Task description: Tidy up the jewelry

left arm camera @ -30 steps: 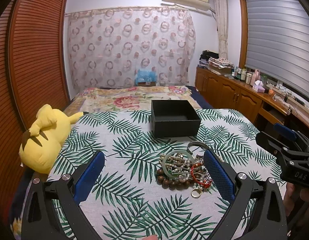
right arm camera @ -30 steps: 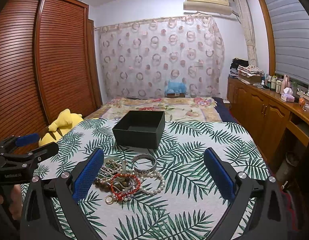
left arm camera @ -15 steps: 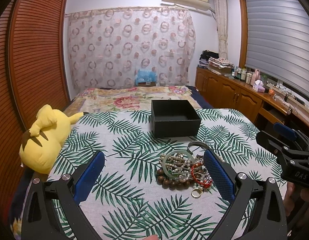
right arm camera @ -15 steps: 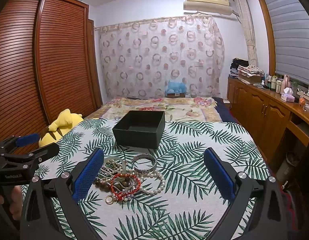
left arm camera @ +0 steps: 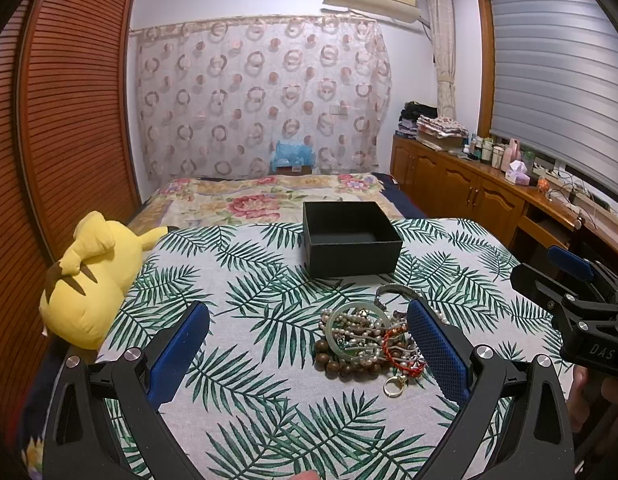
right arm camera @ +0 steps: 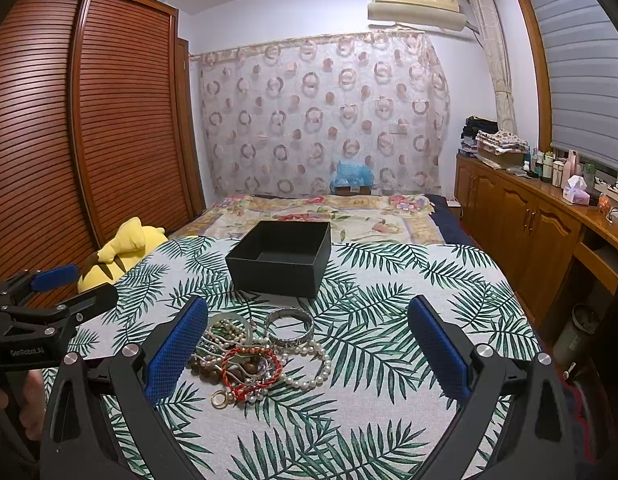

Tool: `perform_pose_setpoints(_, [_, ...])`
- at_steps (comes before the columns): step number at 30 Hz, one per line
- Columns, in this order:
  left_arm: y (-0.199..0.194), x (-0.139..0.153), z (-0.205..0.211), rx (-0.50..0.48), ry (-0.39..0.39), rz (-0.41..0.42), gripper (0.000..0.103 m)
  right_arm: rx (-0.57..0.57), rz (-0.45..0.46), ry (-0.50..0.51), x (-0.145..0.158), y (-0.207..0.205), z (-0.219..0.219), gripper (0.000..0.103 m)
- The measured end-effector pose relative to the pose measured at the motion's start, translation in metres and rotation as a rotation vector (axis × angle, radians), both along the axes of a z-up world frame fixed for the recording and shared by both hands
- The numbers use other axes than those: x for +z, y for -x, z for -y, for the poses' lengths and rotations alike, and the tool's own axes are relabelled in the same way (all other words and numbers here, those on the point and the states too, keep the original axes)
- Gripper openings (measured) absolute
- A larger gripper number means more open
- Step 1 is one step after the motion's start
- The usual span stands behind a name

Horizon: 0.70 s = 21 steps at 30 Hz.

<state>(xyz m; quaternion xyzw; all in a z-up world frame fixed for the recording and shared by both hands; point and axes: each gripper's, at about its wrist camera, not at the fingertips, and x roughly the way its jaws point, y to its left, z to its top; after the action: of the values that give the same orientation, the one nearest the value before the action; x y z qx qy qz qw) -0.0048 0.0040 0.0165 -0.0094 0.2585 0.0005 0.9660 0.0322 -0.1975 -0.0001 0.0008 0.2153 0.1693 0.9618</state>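
A tangled pile of jewelry (left arm camera: 369, 340) lies on the leaf-print cloth: a green jade bangle (left arm camera: 355, 330), brown wooden beads, pearls, a red cord bracelet (right arm camera: 251, 370) and a silver bangle (right arm camera: 289, 326). An open, empty black box (left arm camera: 349, 240) stands just behind the pile; it also shows in the right wrist view (right arm camera: 281, 258). My left gripper (left arm camera: 309, 350) is open and empty, with the pile by its right finger. My right gripper (right arm camera: 309, 350) is open and empty, with the pile by its left finger.
A yellow plush toy (left arm camera: 89, 276) lies at the table's left edge. A bed with a floral cover (left arm camera: 269, 196) is behind the table. Wooden cabinets (right arm camera: 529, 232) with bottles run along the right wall. A louvred wardrobe (right arm camera: 89, 140) stands on the left.
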Motion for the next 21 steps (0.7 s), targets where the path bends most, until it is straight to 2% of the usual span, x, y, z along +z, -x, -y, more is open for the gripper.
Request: perform_pose_setpoints(21, [0.0028,0.004,0.0105,-0.002,0.002,0.007,0.095,0.001,0.001,-0.001,0.0006,0.0018,0.0002,0.101])
